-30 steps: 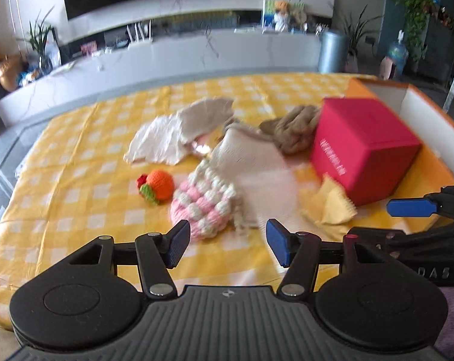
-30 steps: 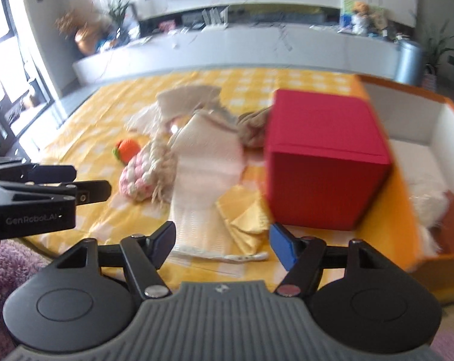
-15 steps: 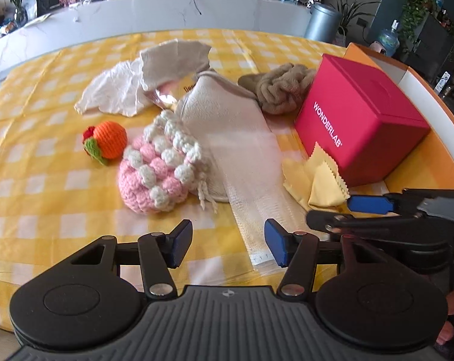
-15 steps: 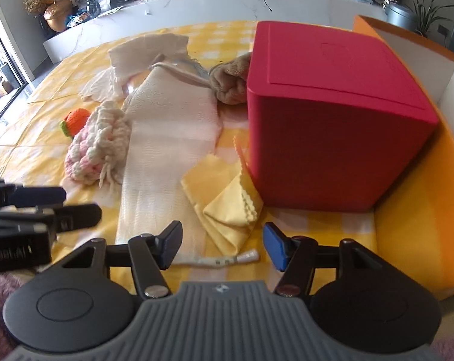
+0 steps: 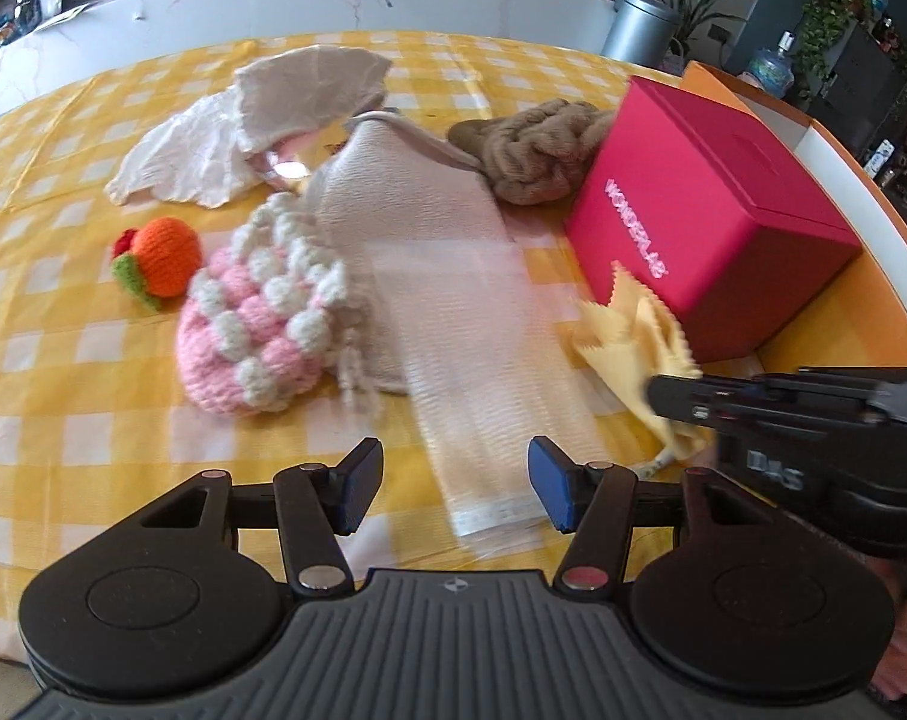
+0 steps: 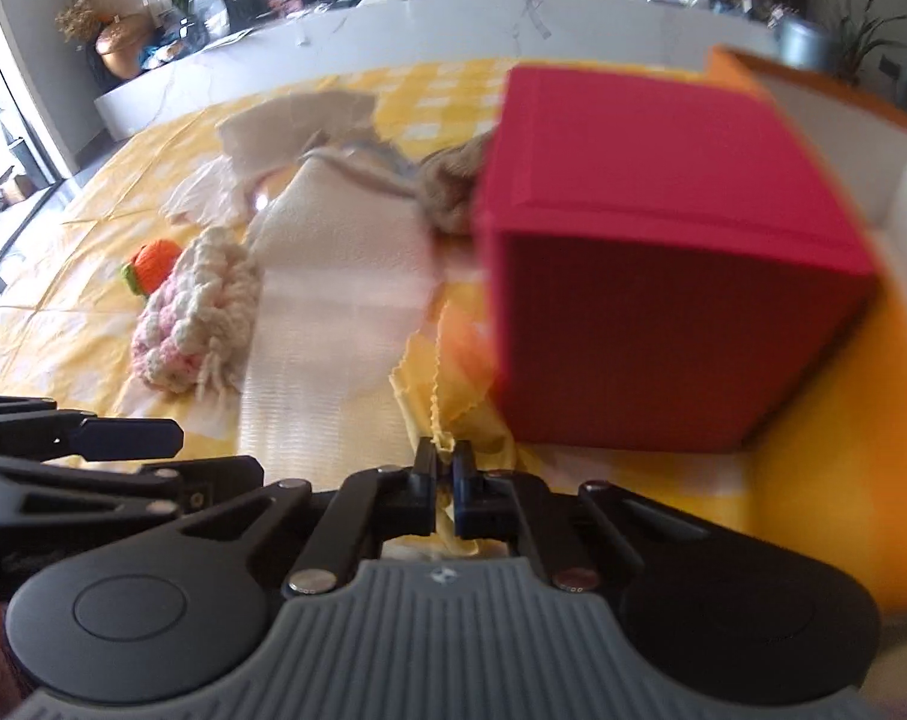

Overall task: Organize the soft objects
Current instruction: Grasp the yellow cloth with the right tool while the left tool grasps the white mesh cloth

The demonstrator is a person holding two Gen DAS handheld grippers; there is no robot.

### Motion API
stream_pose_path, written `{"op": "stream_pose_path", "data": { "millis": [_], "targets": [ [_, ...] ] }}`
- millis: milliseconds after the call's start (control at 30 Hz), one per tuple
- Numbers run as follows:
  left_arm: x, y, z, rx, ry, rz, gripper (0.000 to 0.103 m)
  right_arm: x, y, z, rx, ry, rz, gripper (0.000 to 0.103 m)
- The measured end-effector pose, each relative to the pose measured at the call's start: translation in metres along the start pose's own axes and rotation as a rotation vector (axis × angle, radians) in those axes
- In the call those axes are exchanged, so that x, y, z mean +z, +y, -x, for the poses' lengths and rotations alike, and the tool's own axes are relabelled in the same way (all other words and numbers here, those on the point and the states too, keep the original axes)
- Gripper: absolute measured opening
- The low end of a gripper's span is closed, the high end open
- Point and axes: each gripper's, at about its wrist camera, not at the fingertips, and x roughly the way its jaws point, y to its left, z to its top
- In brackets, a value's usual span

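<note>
Fingers of the right gripper [image 6: 445,468] are now pinching the near corner of the yellow cloth [image 6: 447,384], having just been closing from wide apart onto it; a half second ago that cloth was lying untouched between them. The cloth is lying crumpled on the checked worktop [image 5: 63,360], touching the foot of the red box [image 6: 663,276], beside the long white mesh cloth [image 5: 471,324]. The left gripper [image 5: 453,480] is hovering with its fingers apart and nothing held, straddling the near end of the mesh cloth. Judging from this, the first soft item is secured and is ready for lifting, probably toward the orange bin [image 6: 837,120] behind the box. The pink knitted pouch [image 5: 255,330], orange knitted fruit [image 5: 165,252] and brown yarn [image 5: 543,156] are waiting untouched.
</note>
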Motion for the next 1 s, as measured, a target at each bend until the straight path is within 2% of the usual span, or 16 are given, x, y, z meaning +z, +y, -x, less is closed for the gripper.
{"op": "stream_pose_path", "data": {
  "millis": [100,200,300,433,533,633,700,767,867,1000],
  "targets": [
    [0.002,-0.010,-0.007,0.004,0.000,-0.007,0.074,-0.004,-0.015,0.008,-0.037,0.008,-0.029,0.002],
    [0.003,-0.018,-0.019,0.000,0.011,0.001,0.077,-0.007,-0.030,-0.001,-0.027,0.051,-0.083,0.002],
    [0.002,-0.022,-0.028,0.019,0.021,0.008,0.078,-0.009,-0.031,-0.006,-0.004,0.050,-0.082,0.010],
    [0.002,-0.023,-0.034,0.038,0.015,0.022,0.070,-0.012,-0.025,-0.006,-0.006,0.045,-0.023,0.023],
    [0.003,-0.024,-0.033,0.046,0.008,0.012,0.059,-0.013,-0.027,-0.008,0.009,0.050,-0.025,0.038],
    [0.002,-0.026,-0.032,0.045,-0.008,-0.004,0.035,-0.013,-0.024,-0.005,0.017,0.033,-0.006,0.050],
    [0.001,-0.024,-0.030,0.019,-0.013,0.000,0.011,-0.014,-0.019,-0.005,0.023,0.031,0.027,0.051],
    [0.001,-0.022,-0.029,-0.009,-0.014,0.008,0.002,-0.015,-0.014,-0.007,0.026,0.038,0.063,0.051],
    [0.000,-0.020,-0.021,-0.005,-0.037,0.011,0.001,-0.015,-0.008,-0.010,0.002,0.029,0.103,0.055],
    [0.000,-0.011,-0.008,0.019,-0.042,0.030,0.001,-0.013,-0.006,-0.017,-0.009,0.029,0.127,0.054]
  ]
}}
